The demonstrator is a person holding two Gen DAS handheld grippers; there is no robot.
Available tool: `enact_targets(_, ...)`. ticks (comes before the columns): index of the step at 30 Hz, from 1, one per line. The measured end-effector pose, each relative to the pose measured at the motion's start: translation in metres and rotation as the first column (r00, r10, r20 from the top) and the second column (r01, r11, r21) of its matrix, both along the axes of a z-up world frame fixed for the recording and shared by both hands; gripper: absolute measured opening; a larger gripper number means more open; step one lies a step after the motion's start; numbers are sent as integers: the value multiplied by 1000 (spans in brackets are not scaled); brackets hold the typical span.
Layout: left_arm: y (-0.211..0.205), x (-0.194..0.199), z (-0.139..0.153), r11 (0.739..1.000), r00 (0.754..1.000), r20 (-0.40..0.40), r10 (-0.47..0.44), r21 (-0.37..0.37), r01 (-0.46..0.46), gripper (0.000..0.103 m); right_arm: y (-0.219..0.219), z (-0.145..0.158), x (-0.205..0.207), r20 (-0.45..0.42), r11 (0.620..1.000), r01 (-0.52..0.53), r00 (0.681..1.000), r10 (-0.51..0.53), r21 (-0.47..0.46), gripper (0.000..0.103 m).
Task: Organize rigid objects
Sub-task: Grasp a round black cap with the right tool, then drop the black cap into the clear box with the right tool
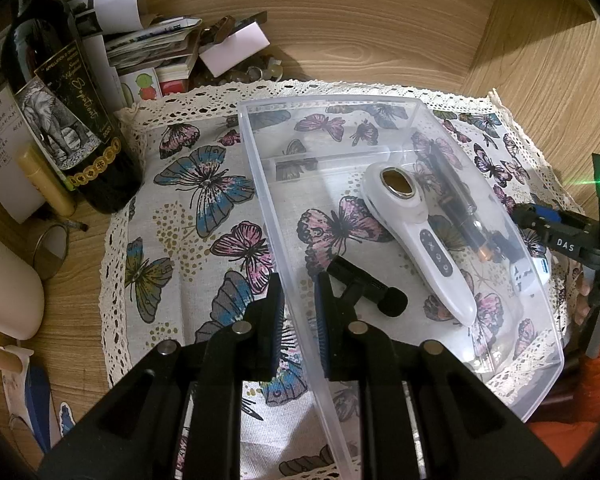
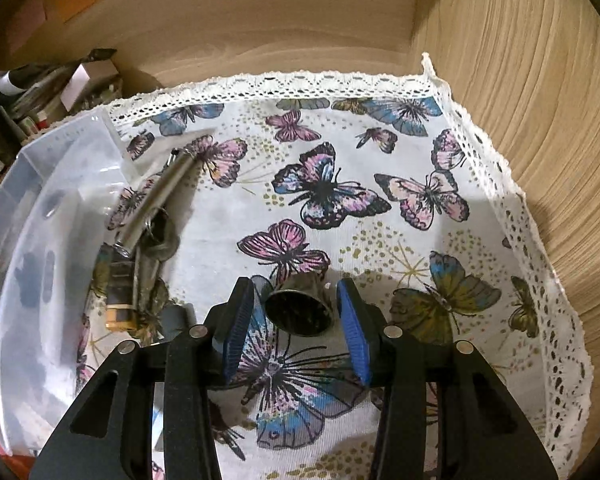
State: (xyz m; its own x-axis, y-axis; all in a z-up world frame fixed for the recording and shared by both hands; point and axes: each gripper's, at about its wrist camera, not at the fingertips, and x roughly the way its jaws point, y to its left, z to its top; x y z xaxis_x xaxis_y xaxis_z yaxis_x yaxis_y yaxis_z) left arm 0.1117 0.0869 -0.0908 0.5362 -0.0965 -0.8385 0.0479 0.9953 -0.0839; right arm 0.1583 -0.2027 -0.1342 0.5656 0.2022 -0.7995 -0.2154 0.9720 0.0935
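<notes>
Left wrist view has the left gripper (image 1: 298,304) clamped on the near wall of the clear plastic bin (image 1: 260,168); just past its fingers, inside the bin, lie a small black tool (image 1: 364,290), a white handheld device (image 1: 424,236) and a dark pen-like stick (image 1: 460,200), and further off to the left stands a wine bottle (image 1: 60,112). Right wrist view shows the right gripper (image 2: 296,322) parted around a small metal bell (image 2: 300,304) on the butterfly cloth (image 2: 380,200), pads not touching it, the bin off to its left.

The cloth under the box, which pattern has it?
Butterflies, pink and blue, on the cloth; clearest in the right wrist view.
</notes>
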Motion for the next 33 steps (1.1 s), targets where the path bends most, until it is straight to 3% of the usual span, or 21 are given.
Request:
enact_targets(3,0,0,0,1000,1000,0,0,0,0,15,1,-2,0,-6,1000,-4,1000,4,-2,30)
enact_targets(16,-1,0,0,1000,1000,0,1,1,-1,15,22,45,-5,134,997,-75,988,74,7,30)
enact_targets(23,-1,0,0,1000,1000,1,1,1,-1,15,56,79,-10,228,983,-183,958,176,9,30)
enact_targets(33,-1,0,0,1000,1000,1,1,0,-1,15,108,99,-22,287,942,-336,903,321,2,30)
